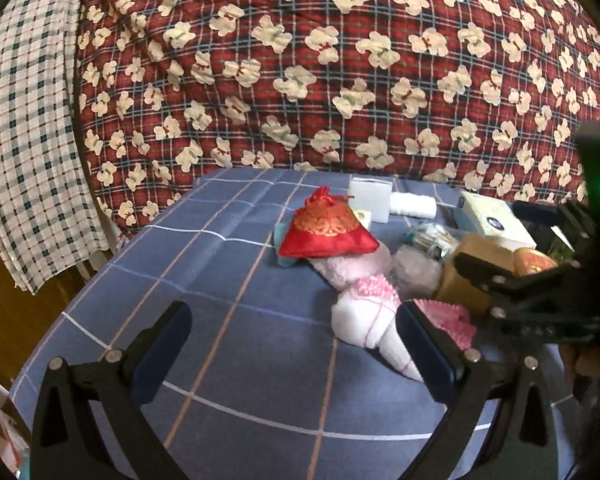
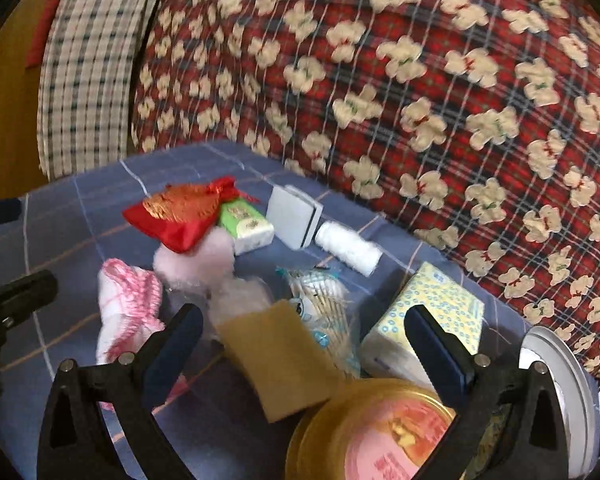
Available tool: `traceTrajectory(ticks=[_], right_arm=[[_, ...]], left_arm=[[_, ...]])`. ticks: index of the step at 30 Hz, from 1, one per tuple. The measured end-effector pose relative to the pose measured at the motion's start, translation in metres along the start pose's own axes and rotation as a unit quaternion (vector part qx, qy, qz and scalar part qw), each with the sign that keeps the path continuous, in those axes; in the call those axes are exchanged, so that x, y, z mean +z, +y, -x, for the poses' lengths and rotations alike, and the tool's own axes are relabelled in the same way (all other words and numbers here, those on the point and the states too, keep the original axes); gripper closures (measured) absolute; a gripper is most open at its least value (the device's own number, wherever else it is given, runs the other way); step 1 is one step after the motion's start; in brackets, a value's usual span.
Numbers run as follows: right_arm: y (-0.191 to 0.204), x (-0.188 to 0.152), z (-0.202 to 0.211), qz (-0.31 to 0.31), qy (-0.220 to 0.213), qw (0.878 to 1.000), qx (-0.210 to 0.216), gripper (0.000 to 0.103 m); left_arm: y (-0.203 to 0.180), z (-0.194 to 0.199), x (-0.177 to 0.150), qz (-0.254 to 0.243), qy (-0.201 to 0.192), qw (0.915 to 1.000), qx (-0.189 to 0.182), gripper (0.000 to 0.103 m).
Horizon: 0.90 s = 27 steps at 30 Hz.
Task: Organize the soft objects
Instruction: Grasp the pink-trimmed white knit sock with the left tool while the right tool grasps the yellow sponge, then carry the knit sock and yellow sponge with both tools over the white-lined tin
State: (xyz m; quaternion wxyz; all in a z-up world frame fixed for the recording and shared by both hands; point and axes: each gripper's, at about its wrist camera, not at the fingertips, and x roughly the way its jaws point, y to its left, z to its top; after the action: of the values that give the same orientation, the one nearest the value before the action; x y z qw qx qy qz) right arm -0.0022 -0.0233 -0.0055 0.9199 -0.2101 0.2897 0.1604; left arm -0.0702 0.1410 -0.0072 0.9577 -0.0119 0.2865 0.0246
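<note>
A red and gold drawstring pouch [image 1: 325, 229] lies on the blue checked cloth [image 1: 204, 280], resting on a pale pink fluffy item [image 1: 352, 268]. A white and pink knitted sock [image 1: 374, 312] lies in front of it. My left gripper [image 1: 296, 344] is open and empty, with the sock's toe just inside its right finger. My right gripper [image 2: 304, 348] is open and empty, above a tan sponge [image 2: 284, 356]. The right wrist view also shows the pouch [image 2: 180, 212], the fluffy item [image 2: 204, 268] and the sock [image 2: 128, 300]. The right gripper shows at the right edge of the left wrist view [image 1: 540, 284].
A round gold tin [image 2: 372, 436], a yellow tissue pack [image 2: 432, 316], a bag of cotton swabs [image 2: 324, 304], a green tissue pack [image 2: 246, 222], a white box [image 2: 294, 216] and a white roll [image 2: 348, 248] crowd the cloth. A red floral quilt [image 1: 340, 60] rises behind.
</note>
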Motion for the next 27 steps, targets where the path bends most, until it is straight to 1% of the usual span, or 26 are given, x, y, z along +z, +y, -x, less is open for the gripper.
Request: traceTrajectory(ticks=[1, 2, 3, 4, 5, 7, 8, 9, 11, 13, 15, 17, 18, 19, 20, 22, 23, 25, 27], right_arm=[[0.001, 0.0, -0.005, 0.004, 0.01, 1.0, 0.001, 0.016], [0.002, 0.0, -0.01, 0.009, 0.023, 1.0, 0.004, 0.025], [0.004, -0.002, -0.014, 0.012, 0.035, 0.999, 0.01, 0.039], [0.004, -0.003, -0.016, 0.011, 0.041, 0.999, 0.025, 0.05], [0.004, -0.004, -0.016, 0.007, 0.04, 0.999, 0.035, 0.052], [0.006, -0.007, -0.011, 0.011, 0.028, 0.999, 0.033, 0.057], [0.007, -0.008, -0.007, 0.011, 0.019, 0.999, 0.036, 0.057], [0.005, -0.009, -0.002, 0.005, 0.005, 0.999, 0.042, 0.059], [-0.004, -0.012, 0.015, -0.019, -0.041, 0.997, 0.056, 0.059], [-0.015, -0.011, 0.034, -0.043, -0.092, 0.993, 0.063, 0.059], [-0.028, -0.009, 0.054, -0.069, -0.138, 0.986, 0.061, 0.059], [-0.039, -0.01, 0.066, -0.089, -0.167, 0.981, 0.051, 0.059], [-0.044, -0.01, 0.069, -0.096, -0.176, 0.979, 0.042, 0.059], [-0.048, -0.012, 0.072, -0.102, -0.182, 0.978, 0.032, 0.059], [-0.052, -0.013, 0.073, -0.108, -0.185, 0.977, 0.021, 0.059], [-0.062, -0.015, 0.071, -0.126, -0.183, 0.975, 0.022, 0.059], [-0.066, -0.016, 0.07, -0.131, -0.181, 0.974, 0.022, 0.059], [-0.07, -0.018, 0.07, -0.136, -0.178, 0.975, 0.018, 0.059], [-0.073, -0.021, 0.071, -0.136, -0.175, 0.975, 0.012, 0.059]], left_arm=[[-0.001, 0.0, -0.001, -0.001, 0.002, 1.0, -0.002, 0.0], [-0.002, 0.0, -0.001, 0.0, 0.004, 1.0, -0.003, 0.0], [-0.003, -0.001, -0.001, 0.001, 0.006, 1.0, -0.004, 0.001], [-0.004, -0.001, -0.001, 0.0, 0.009, 0.9999, -0.007, 0.002], [-0.005, -0.001, -0.001, -0.002, 0.011, 0.9999, -0.009, 0.003], [-0.009, -0.001, 0.0, -0.004, 0.015, 0.9998, -0.011, 0.008], [-0.01, -0.001, 0.0, -0.003, 0.017, 0.9998, -0.013, 0.013], [-0.011, -0.001, 0.001, 0.0, 0.018, 0.9997, -0.016, 0.015], [-0.015, -0.003, 0.001, 0.004, 0.025, 0.9993, -0.027, 0.02], [-0.019, -0.005, 0.001, 0.01, 0.034, 0.9988, -0.035, 0.026], [-0.025, -0.009, 0.002, 0.023, 0.042, 0.9979, -0.043, 0.026], [-0.032, -0.015, 0.003, 0.032, 0.055, 0.9964, -0.056, 0.027], [-0.037, -0.019, 0.004, 0.037, 0.063, 0.9956, -0.059, 0.027], [-0.041, -0.021, 0.004, 0.039, 0.067, 0.9954, -0.056, 0.029], [-0.048, -0.025, 0.005, 0.039, 0.07, 0.9954, -0.052, 0.035], [-0.06, -0.033, 0.006, 0.034, 0.08, 0.995, -0.049, 0.038], [-0.066, -0.039, 0.006, 0.032, 0.087, 0.9946, -0.047, 0.038], [-0.075, -0.049, 0.003, 0.026, 0.102, 0.994, -0.027, 0.038], [-0.079, -0.054, -0.001, 0.02, 0.108, 0.9939, -0.006, 0.039]])
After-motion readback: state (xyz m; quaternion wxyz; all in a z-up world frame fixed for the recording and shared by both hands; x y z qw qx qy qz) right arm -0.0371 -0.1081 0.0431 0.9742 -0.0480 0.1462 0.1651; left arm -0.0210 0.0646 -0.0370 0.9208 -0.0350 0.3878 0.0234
